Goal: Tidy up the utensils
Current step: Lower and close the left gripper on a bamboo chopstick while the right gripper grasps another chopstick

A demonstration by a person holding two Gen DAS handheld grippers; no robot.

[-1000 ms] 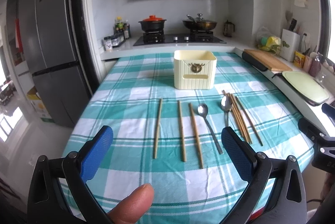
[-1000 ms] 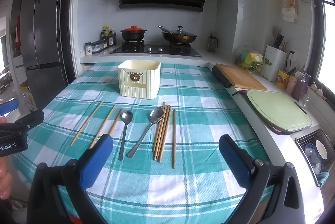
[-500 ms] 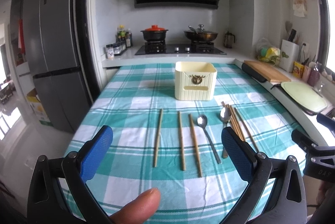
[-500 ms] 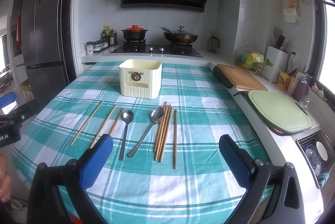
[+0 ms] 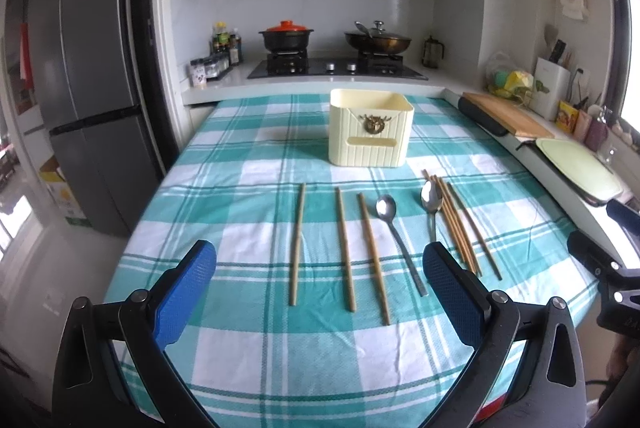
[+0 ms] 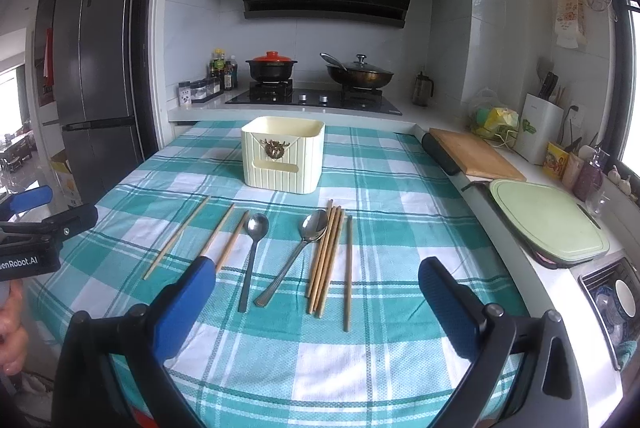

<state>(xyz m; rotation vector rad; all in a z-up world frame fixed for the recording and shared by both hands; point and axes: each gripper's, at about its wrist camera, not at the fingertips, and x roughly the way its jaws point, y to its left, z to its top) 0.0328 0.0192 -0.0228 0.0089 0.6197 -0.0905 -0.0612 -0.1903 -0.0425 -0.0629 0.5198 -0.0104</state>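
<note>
Left gripper [image 5: 318,270] with blue pads spread wide, empty, above near edge of teal-and-white checked tabletop [image 5: 256,368]. Right gripper [image 6: 316,286] likewise agape, gripping nothing. Three separate wooden chopsticks [image 5: 344,248] lying left, two steel spoons [image 6: 253,252] in middle, bundled wooden chopsticks [image 6: 326,256] touching right spoon, one more just beside. Cream ribbed plastic utensil holder [image 6: 282,155] upright beyond, apart from all.

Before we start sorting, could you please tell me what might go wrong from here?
The bunched chopsticks touch the right spoon, so one pinch may drag its neighbours. The thin, flat utensils could slip from the open jaws. The light-looking holder might tip or slide if bumped.
</note>
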